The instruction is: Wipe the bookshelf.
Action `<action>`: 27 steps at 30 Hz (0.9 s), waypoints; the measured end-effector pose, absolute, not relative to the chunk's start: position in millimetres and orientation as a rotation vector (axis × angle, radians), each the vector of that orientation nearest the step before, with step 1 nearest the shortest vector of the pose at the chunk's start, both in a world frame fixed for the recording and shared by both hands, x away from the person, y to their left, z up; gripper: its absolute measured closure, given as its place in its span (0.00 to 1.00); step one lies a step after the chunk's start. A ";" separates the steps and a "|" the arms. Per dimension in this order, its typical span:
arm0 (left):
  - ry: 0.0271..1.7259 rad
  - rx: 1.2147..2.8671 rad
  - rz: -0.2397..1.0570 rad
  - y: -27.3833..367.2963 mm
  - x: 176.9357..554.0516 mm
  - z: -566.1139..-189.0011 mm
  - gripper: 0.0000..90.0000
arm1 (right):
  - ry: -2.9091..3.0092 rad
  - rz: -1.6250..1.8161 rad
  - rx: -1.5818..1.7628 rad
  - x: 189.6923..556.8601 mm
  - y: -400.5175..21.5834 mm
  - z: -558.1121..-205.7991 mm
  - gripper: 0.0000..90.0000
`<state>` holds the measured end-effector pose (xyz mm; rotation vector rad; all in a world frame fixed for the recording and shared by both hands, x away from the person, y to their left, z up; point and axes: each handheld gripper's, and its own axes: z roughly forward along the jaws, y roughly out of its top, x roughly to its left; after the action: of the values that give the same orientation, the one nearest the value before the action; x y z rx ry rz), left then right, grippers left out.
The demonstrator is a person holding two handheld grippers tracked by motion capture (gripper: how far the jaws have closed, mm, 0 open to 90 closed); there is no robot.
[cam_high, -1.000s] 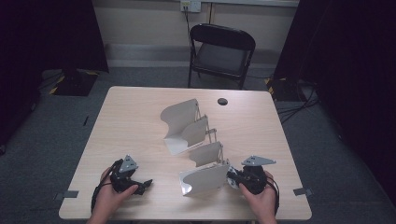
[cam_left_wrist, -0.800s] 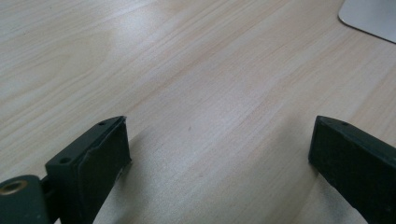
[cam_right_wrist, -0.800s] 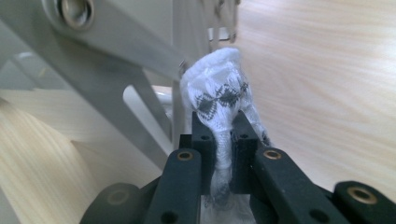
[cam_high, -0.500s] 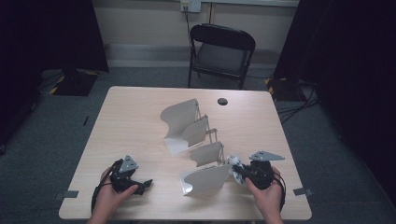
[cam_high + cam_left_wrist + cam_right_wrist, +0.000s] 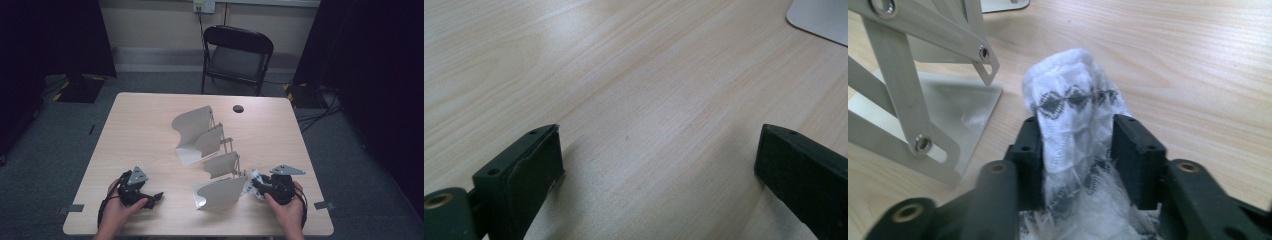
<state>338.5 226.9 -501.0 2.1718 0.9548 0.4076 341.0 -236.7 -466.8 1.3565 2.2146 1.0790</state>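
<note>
A white lace cloth (image 5: 1073, 85) stands bunched between the black jaws of my right gripper (image 5: 1075, 127). The jaws have just been opening, and the cloth sits loosely in the gap, brushing both pads. In the high view my right gripper (image 5: 252, 184) lies low at the table's front right, its tips beside the nearest curved white panel (image 5: 220, 192) of a folding metal rack (image 5: 200, 132). The rack's silver scissor bars (image 5: 908, 85) stand close on the left in the right gripper view. My left gripper (image 5: 156, 196) rests at the front left, its jaws (image 5: 659, 145) wide open over bare wood.
The light wooden table (image 5: 140, 130) holds the rack across its middle. A small black round object (image 5: 238, 108) lies near the far edge. A black folding chair (image 5: 237, 50) stands behind the table. A white panel corner (image 5: 819, 20) is ahead of my left gripper.
My right hand has shifted a little at the rack's near panel, and the white cloth now bulges at its tips. My left hand has stayed in place.
</note>
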 end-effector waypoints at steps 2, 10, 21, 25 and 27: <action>0.957 2.168 0.407 226.6 338.4 -501.2 0.06 | 2.212 1.085 1.347 339.7 -241.7 -467.5 0.53; 0.957 2.168 0.407 226.6 338.4 -501.2 0.06 | 2.218 1.087 1.332 329.7 -256.2 -461.7 0.43; 0.957 2.168 0.407 226.6 338.4 -501.2 0.05 | 2.244 1.031 1.333 325.4 -257.0 -481.9 0.44; 0.957 2.168 0.407 226.6 338.4 -501.2 0.05 | 2.241 0.991 1.334 330.5 -250.6 -485.5 0.44; 0.957 2.168 0.407 226.6 338.4 -501.2 0.05 | 2.226 0.989 1.347 334.4 -246.9 -486.5 0.44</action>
<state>338.4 226.6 -501.2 2.1685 0.9569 0.4072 334.4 -246.9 -486.5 1.3467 2.2263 0.9888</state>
